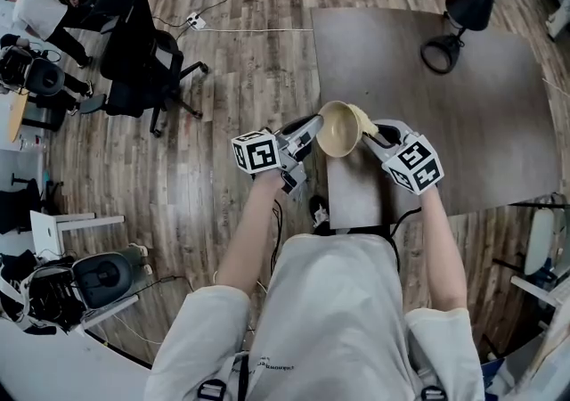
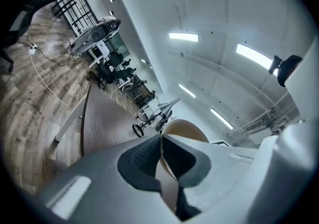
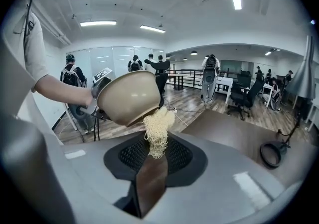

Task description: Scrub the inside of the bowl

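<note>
A tan bowl (image 1: 337, 129) is held up above the near edge of the brown table (image 1: 481, 105), tilted on its side. My left gripper (image 1: 305, 135) is shut on the bowl's rim (image 2: 162, 156); the rim runs edge-on between its dark pads. My right gripper (image 1: 378, 135) is shut on a pale yellow fibrous scrubber (image 3: 158, 131). The scrubber touches the bowl's rim (image 3: 149, 111) at its lower right edge. In the right gripper view the bowl (image 3: 130, 96) shows its outer wall, and its inside is hidden.
A black stand with a ring base (image 1: 443, 50) sits on the table's far part. Black office chairs (image 1: 142, 61) and cables lie on the wood floor to the left. Several people stand in the background of the right gripper view.
</note>
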Demonstrator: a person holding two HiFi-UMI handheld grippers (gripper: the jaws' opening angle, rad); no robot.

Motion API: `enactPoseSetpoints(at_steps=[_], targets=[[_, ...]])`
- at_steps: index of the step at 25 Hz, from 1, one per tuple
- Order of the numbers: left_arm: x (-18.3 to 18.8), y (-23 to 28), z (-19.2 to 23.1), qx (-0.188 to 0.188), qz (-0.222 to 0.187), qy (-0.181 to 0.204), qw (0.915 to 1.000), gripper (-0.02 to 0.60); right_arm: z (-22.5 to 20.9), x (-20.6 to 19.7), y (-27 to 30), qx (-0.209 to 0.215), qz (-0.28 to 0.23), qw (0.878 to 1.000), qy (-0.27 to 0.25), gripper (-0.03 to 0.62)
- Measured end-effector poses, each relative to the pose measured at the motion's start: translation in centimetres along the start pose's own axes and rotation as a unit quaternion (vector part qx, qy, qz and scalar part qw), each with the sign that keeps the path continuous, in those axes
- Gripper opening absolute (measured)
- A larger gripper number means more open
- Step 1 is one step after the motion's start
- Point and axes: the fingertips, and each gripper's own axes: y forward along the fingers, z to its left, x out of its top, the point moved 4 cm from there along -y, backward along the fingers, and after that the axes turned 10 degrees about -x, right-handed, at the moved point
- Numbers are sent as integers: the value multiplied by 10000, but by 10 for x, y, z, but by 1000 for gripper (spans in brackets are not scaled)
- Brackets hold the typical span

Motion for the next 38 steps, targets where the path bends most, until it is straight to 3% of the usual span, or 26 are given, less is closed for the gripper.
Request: enactPoseSetpoints(at_steps=[8, 11, 14, 19, 26, 30, 34, 38], targets=[[-1, 11, -11, -255, 6, -234, 9994, 12, 13, -7, -8, 77, -71, 9999, -1, 112], [-10, 16, -15, -389, 210, -389, 9983, 12, 10, -9, -12, -11, -105, 9999, 50, 112], [-15, 22, -17, -362, 375, -196, 9984, 12, 4, -11, -14, -144, -70, 9999, 25, 112], [-31, 24, -12, -296, 578, -342, 9973, 12, -8, -23, -30, -374, -56, 9990, 232, 112], [-53, 44, 4, 333, 888, 9, 9955, 12, -37, -58, -50, -674, 38, 9962, 554, 112], [-64, 61, 6, 726, 861, -7, 9936, 12, -45, -65, -69, -760, -20, 9963, 411, 112], [-78, 75, 10, 1367, 846, 45, 9870, 12, -53, -75, -92, -798, -89, 9966, 170, 111], [-102, 86, 9, 1821, 528, -371, 9812, 12, -55, -101, -115, -675, -113, 9972, 312, 112]])
